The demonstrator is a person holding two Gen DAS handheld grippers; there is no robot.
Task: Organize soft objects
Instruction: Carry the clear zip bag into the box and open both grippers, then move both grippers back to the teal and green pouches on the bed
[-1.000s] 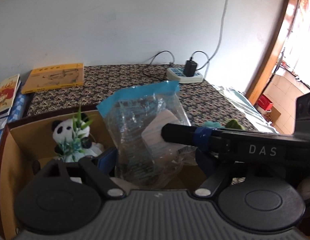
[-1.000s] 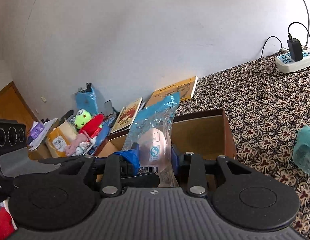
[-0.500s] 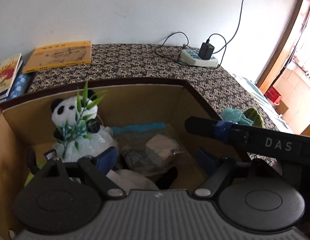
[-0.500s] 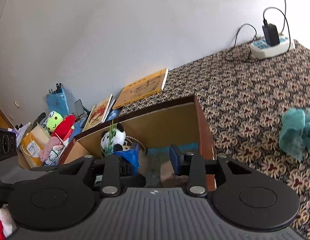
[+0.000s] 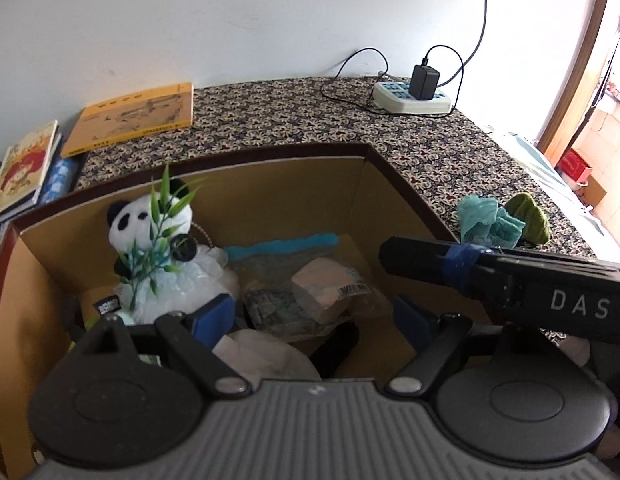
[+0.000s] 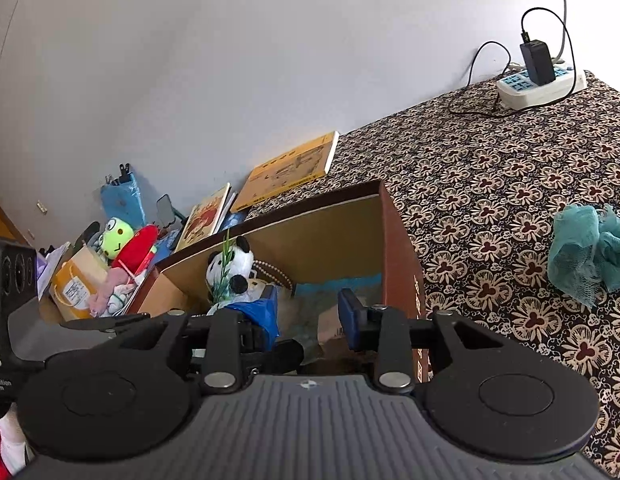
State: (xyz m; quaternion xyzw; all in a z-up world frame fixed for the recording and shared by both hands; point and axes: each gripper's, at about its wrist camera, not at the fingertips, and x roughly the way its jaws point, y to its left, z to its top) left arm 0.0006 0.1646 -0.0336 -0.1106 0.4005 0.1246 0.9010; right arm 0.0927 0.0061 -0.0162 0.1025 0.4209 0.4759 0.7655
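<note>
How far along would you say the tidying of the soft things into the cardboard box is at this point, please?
Done: the panda plush and the clear bag with a blue top lie inside the cardboard box.
In hand: nothing; the left gripper and right gripper are both open above the box.
Left: the teal cloth and the green item beside it are on the patterned surface.

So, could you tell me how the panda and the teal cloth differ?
The panda sits upright inside the box; the teal cloth lies crumpled on the patterned cover outside it. The panda is black and white, holding green leaves; the cloth is plain teal netting. Both are soft.
</note>
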